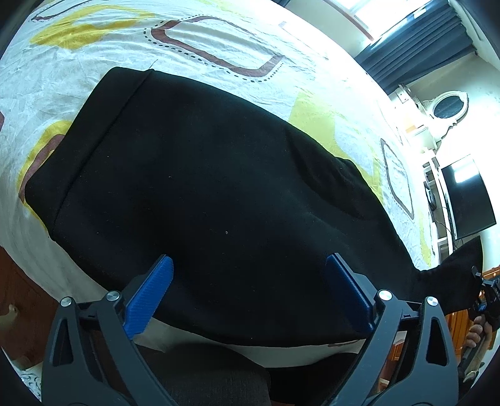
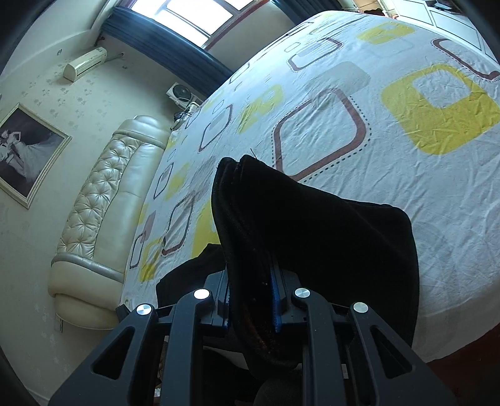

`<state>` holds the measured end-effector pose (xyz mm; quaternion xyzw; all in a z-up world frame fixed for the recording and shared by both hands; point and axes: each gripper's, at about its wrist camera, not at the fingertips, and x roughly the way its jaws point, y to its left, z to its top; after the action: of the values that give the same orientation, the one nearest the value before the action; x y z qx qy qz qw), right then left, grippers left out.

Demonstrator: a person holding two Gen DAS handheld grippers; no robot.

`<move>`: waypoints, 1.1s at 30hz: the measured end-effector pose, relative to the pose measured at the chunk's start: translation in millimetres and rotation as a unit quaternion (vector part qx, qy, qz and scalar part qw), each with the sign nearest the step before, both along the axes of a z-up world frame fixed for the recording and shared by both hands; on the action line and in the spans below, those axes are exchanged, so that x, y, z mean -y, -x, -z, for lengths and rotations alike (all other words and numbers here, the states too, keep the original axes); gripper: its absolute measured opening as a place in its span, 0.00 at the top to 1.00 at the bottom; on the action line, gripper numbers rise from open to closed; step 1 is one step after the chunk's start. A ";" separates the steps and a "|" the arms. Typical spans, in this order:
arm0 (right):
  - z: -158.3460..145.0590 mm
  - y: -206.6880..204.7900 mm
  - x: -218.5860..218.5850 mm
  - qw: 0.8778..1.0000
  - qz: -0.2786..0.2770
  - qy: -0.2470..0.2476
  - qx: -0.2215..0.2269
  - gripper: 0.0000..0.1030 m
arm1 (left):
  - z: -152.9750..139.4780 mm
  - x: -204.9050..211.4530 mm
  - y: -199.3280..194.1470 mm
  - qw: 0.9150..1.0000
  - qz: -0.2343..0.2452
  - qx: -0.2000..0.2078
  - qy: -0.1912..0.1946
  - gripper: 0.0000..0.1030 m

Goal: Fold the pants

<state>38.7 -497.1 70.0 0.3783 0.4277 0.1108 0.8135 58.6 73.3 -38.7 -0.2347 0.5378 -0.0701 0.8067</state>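
Daylight enters from a window (image 2: 193, 12) at the top of both views, blown out to white. Strong fisheye bending curves the bed (image 2: 406, 187) and walls toward dark vignetted corners. The black pants (image 1: 218, 187) show almost no surface detail. Focus is sharp; no motion blur noted.

My left wrist camera looked steeply down, close over the pants (image 1: 218, 187); my right faced the headboard (image 2: 103, 212); both saw the bedsheet (image 1: 203, 47).
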 end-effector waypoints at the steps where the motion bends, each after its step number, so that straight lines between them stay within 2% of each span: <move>1: 1.0 -3.3 -9.4 1.000 -0.005 0.002 0.000 0.81 | 0.8 0.3 -0.3 1.000 0.001 -0.001 -0.001 0.05; 7: 15.0 -19.4 -67.6 0.998 -0.033 0.048 -0.018 0.81 | 4.1 2.1 0.0 1.000 0.013 -0.004 -0.009 0.03; 16: 61.4 -35.9 -130.4 0.992 -0.051 0.101 -0.065 0.81 | 6.4 -1.5 1.4 1.000 0.018 -0.009 -0.001 0.03; 24: 87.2 -42.8 -161.7 0.984 -0.055 0.148 -0.087 0.81 | 6.6 -4.1 1.7 1.000 0.018 -0.010 -0.001 0.03; 33: 95.6 -43.5 -188.1 0.972 -0.061 0.210 -0.091 0.79 | 5.3 -3.3 1.1 1.000 0.019 -0.010 -0.002 0.03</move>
<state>82.2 -308.9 -25.6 0.1810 0.5360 0.0330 0.8239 57.5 76.6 -43.9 -0.2240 0.5505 -0.0820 0.8000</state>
